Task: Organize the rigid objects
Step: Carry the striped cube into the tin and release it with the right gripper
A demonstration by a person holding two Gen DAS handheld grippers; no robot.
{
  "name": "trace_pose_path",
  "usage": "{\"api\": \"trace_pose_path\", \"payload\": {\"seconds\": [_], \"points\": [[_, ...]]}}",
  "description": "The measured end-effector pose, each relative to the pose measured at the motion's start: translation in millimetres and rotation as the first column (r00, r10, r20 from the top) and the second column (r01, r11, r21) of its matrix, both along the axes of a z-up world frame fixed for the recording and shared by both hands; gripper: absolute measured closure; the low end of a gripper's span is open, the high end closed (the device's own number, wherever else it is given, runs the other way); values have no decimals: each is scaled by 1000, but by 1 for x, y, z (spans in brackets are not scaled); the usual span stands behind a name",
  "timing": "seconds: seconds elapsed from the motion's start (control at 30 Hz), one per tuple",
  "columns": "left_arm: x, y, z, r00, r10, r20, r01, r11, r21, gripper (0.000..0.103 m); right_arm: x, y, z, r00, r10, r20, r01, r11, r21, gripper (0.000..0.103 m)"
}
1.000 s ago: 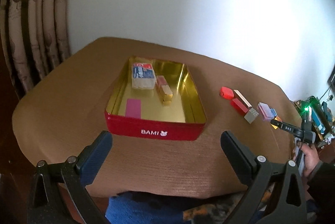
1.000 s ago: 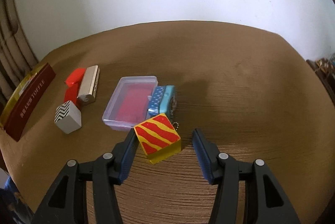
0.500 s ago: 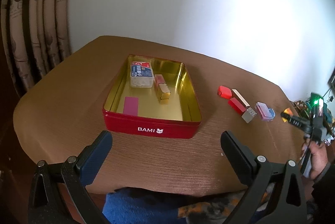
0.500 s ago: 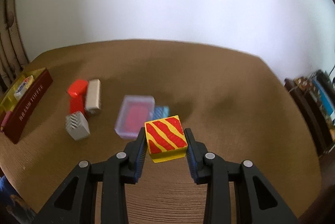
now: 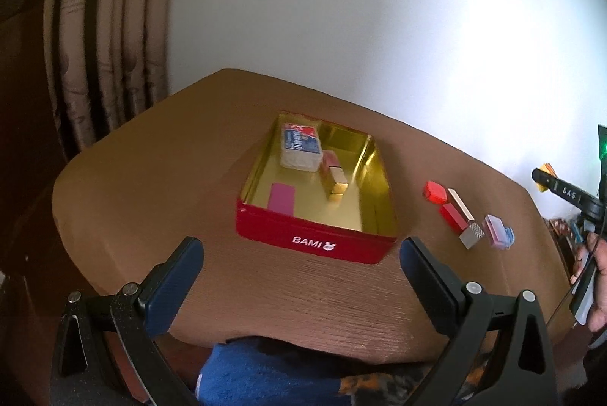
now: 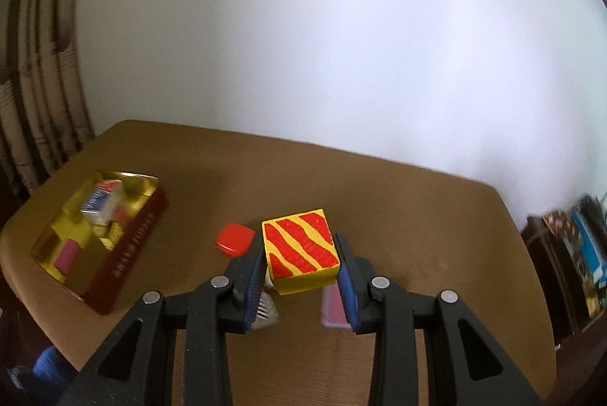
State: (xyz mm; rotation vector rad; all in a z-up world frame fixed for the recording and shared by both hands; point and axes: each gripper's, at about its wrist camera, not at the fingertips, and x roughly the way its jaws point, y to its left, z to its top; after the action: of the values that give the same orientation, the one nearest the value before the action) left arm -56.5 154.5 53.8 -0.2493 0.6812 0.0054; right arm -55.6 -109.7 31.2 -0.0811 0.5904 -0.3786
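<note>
One yellow cube with red stripes [image 6: 301, 250] pinched in the right gripper [image 6: 301, 275], lifted above the brown surface [image 6: 417, 216].
Left gripper [image 5: 301, 286] spread wide, holding nothing, facing the red BAMI tin [image 5: 315, 241]; red cap [image 6: 235, 238] just beyond the cube.

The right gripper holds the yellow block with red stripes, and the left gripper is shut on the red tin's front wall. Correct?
Not quite. The left gripper is open and empty, short of the red rectangular tin, as the left wrist view shows. The right gripper does hold the yellow block with red stripes.
</note>
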Motion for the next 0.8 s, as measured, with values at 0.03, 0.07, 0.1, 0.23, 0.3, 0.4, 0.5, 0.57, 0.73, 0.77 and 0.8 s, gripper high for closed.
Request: {"api": "trace_pose_path", "payload": {"seconds": [0.03,0.07,0.1,0.23,0.3,0.4,0.5,0.57,0.73,0.77,0.8], "points": [[-1,3,-1,1000,6,-3,-6,1000,-6,1,5,10,4,1000,19,1,-19,1000,-2,68],[-2,5,-2,1000,15,-8,-15,1000,-11,1,8,21,6,999,35,1,-35,999,-4,68],[-4,8,-3,1000,28,-14,-28,999,-15,1,12,30,8,999,49,0,-49,999,-9,68],[-11,20,-5,997,72,-23,-73,996,-41,1,31,73,11,992,126,-17,-127,991,-38,68],[-18,30,-6,994,103,-25,-105,992,-69,1,39,92,9,987,160,-25,-161,986,-47,68],[-24,44,-6,989,145,-28,-147,985,-95,1,58,125,3,975,215,-49,-217,976,-34,68],[-25,55,-6,982,187,-25,-188,975,-117,1,76,158,-7,963,257,-78,-260,965,-28,68],[-26,61,-6,978,205,-21,-206,970,-129,1,86,179,-16,953,286,-101,-290,957,-24,68],[-24,70,-9,976,214,-40,-218,964,-156,1,107,214,-39,932,327,-153,-333,943,-9,68],[-24,72,-10,976,215,-43,-219,963,-160,1,111,218,-44,928,334,-166,-338,941,3,68],[-23,73,-10,975,216,-45,-221,961,-164,1,113,220,-48,925,337,-174,-341,940,8,68]]}}
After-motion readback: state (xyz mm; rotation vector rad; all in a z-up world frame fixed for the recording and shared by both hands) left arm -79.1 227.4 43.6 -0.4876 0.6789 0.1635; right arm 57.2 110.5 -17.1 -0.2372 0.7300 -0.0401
